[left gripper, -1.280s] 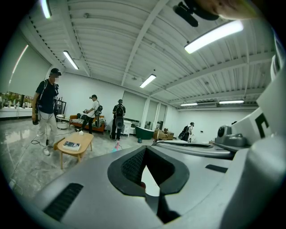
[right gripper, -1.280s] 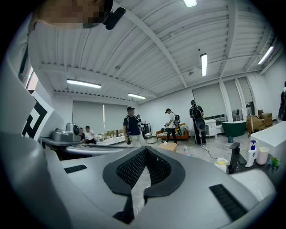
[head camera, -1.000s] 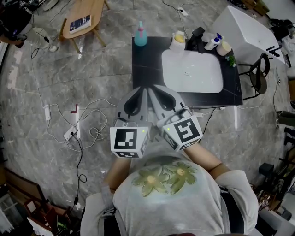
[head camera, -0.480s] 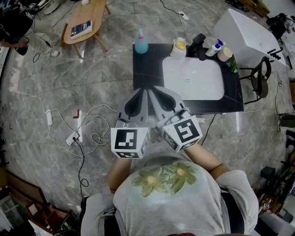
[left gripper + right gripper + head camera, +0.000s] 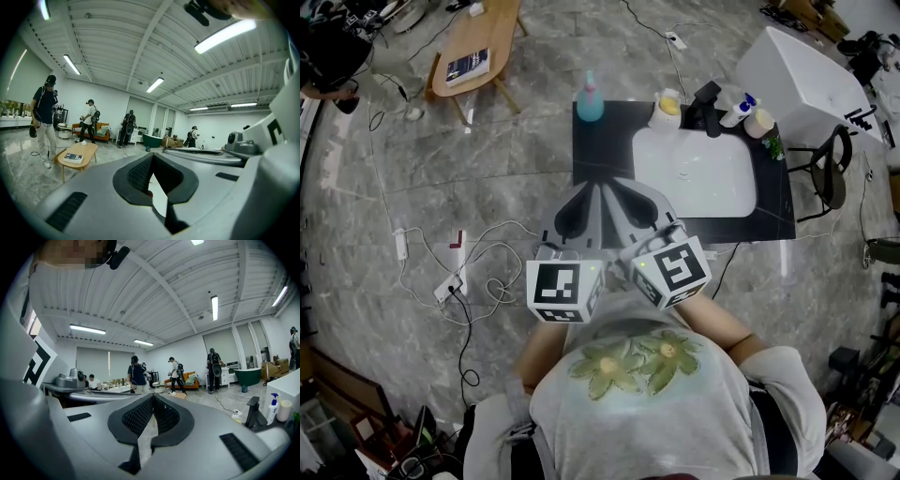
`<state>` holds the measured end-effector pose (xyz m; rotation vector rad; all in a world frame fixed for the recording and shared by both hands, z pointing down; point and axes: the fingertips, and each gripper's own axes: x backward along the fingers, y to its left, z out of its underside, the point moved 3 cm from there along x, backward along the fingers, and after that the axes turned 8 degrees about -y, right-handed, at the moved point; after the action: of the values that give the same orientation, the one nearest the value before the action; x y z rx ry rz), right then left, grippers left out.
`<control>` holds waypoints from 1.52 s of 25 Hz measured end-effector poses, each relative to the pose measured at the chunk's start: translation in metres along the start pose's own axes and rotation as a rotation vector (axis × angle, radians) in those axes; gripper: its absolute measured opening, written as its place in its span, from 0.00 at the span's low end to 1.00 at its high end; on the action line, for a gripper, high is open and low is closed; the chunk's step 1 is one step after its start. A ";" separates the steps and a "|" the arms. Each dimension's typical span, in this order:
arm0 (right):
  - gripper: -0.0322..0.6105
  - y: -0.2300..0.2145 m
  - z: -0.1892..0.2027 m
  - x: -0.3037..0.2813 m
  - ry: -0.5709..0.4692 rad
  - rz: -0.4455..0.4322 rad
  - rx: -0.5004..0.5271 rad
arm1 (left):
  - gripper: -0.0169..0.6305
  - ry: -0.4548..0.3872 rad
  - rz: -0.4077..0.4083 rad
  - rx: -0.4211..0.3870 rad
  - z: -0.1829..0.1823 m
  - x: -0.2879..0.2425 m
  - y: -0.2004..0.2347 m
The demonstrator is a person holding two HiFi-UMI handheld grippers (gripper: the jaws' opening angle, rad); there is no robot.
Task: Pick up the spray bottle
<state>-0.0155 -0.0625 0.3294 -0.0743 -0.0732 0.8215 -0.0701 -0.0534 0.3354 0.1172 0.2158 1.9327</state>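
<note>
As the teal bottle sinks lower in frame, we approach, left gripper and right gripper pressed together, empty.

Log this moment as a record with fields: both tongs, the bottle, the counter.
left tongs: shut, empty, held close to the person's chest
right tongs: shut, empty, right beside the left
teal bottle: upright on the counter's far left corner, untouched
counter: black, with a white sink set in it
task state: bottle not yet reached; both tongs well short of it
</note>
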 end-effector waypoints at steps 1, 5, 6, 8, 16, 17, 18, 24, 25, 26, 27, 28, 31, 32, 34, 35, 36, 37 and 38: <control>0.08 -0.001 0.000 -0.001 0.001 -0.001 0.002 | 0.04 -0.001 -0.001 -0.001 0.000 -0.001 0.001; 0.08 -0.003 -0.001 -0.008 0.003 -0.006 0.005 | 0.04 -0.001 -0.006 0.000 -0.001 -0.006 0.005; 0.08 -0.004 0.000 -0.009 0.005 -0.007 0.005 | 0.04 -0.001 -0.006 0.000 -0.001 -0.007 0.006; 0.08 -0.006 0.000 -0.010 0.007 -0.008 0.007 | 0.04 -0.001 -0.006 0.000 -0.001 -0.009 0.006; 0.08 -0.012 0.002 -0.021 0.006 0.004 0.032 | 0.04 0.005 -0.013 -0.006 0.000 -0.020 0.013; 0.08 -0.013 0.002 -0.022 0.006 0.010 0.047 | 0.04 0.007 -0.016 -0.007 0.000 -0.021 0.014; 0.08 -0.013 0.003 -0.023 0.007 0.018 0.064 | 0.04 0.008 -0.018 -0.008 0.000 -0.023 0.014; 0.08 -0.017 0.006 -0.028 -0.002 0.030 0.087 | 0.04 0.008 -0.025 -0.015 0.001 -0.031 0.017; 0.08 -0.018 0.006 -0.030 -0.008 0.027 0.094 | 0.04 0.006 -0.025 -0.014 0.001 -0.033 0.018; 0.08 -0.020 0.006 -0.031 -0.014 0.026 0.099 | 0.04 0.007 -0.026 -0.014 0.001 -0.035 0.018; 0.08 -0.021 0.007 -0.032 -0.020 0.027 0.101 | 0.04 0.009 -0.026 -0.016 0.001 -0.037 0.019; 0.08 -0.023 0.008 -0.033 -0.022 0.031 0.100 | 0.04 0.012 -0.027 -0.019 0.002 -0.039 0.020; 0.08 -0.027 0.012 -0.037 -0.021 0.049 0.092 | 0.04 0.018 -0.030 -0.025 0.005 -0.044 0.022; 0.08 -0.027 0.012 -0.038 -0.023 0.052 0.089 | 0.04 0.019 -0.032 -0.025 0.006 -0.045 0.024; 0.09 -0.029 0.013 -0.041 -0.025 0.055 0.088 | 0.04 0.022 -0.034 -0.025 0.006 -0.048 0.026; 0.09 -0.029 0.014 -0.043 -0.024 0.057 0.087 | 0.04 0.025 -0.035 -0.025 0.007 -0.049 0.027; 0.09 -0.030 0.015 -0.044 -0.021 0.060 0.087 | 0.04 0.028 -0.034 -0.024 0.007 -0.050 0.028; 0.09 -0.031 0.015 -0.045 -0.018 0.064 0.087 | 0.04 0.030 -0.034 -0.022 0.008 -0.051 0.029; 0.09 -0.032 0.016 -0.047 -0.016 0.066 0.088 | 0.04 0.032 -0.033 -0.021 0.008 -0.053 0.030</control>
<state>-0.0251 -0.1178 0.3467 0.0125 -0.0496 0.8899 -0.0770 -0.1125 0.3510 0.0688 0.2169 1.9045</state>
